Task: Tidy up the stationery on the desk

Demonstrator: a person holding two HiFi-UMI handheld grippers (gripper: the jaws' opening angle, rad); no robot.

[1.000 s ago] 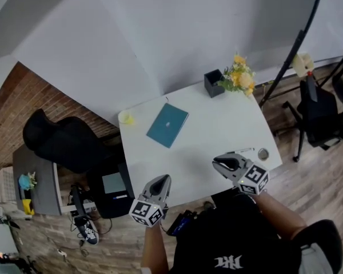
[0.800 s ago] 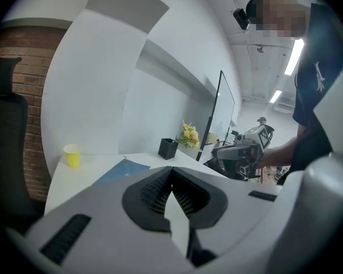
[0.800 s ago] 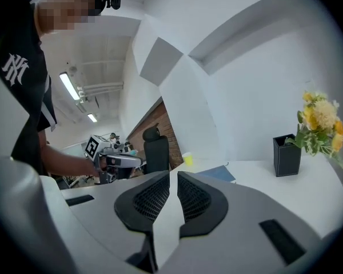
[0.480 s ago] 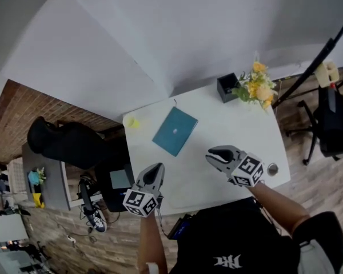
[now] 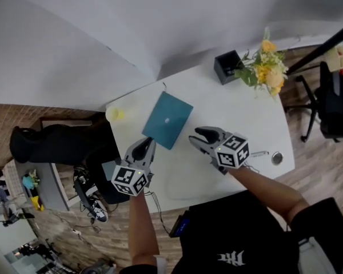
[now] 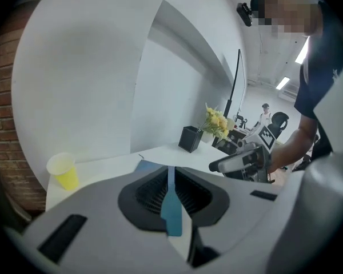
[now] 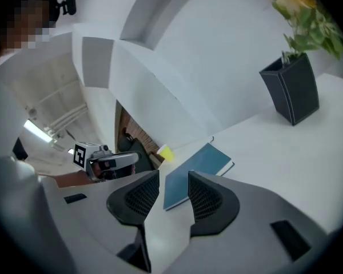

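Both empty beside the teal notebook (image 5: 167, 120), left gripper (image 5: 147, 147) has just opened slightly, right gripper (image 5: 198, 137) wide.

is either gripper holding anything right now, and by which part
Nothing is held. The left gripper and right gripper have both just been opening their jaws, with nothing between them; the notebook lies on the desk ahead.

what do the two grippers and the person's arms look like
The left gripper and right gripper have light grey shells and dark ribbed pads, each with a white cube of black square markers behind. Both jaws have just been opening, with nothing between them. The forearms are bare below a black top with white print.
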